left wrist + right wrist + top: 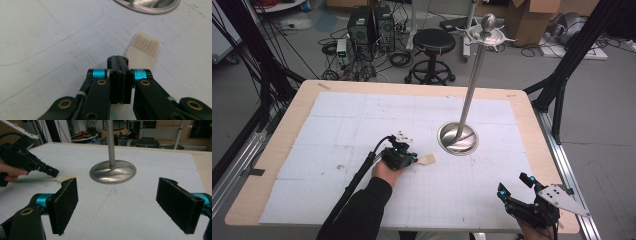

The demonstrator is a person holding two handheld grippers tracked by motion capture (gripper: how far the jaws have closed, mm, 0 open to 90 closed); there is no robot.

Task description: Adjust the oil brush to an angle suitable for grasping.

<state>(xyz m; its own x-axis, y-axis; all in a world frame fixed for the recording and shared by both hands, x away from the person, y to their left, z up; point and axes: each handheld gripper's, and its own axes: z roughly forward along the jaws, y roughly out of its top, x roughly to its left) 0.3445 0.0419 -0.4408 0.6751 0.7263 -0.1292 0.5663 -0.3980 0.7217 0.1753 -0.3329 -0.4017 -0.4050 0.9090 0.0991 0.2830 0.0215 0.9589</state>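
While shut, the left gripper's fingers [117, 75] pinch the comb [143, 50], which extends beyond them.

A black long sleeve [362, 212] is worn on the left arm, entering at six o'clock in the high view. The left gripper [412, 159] is built of black links set with cyan collars [98, 73] and brass-ringed pivots [101, 82], and a thick black cable [357, 180] is trailed from it toward seven o'clock. The right gripper [514, 183], seen at five o'clock, is likewise black with cyan accents and is topped by a grey three-cornered plate [562, 199] dotted with screws. Its jaws are faced with coarse black pads [65, 203].
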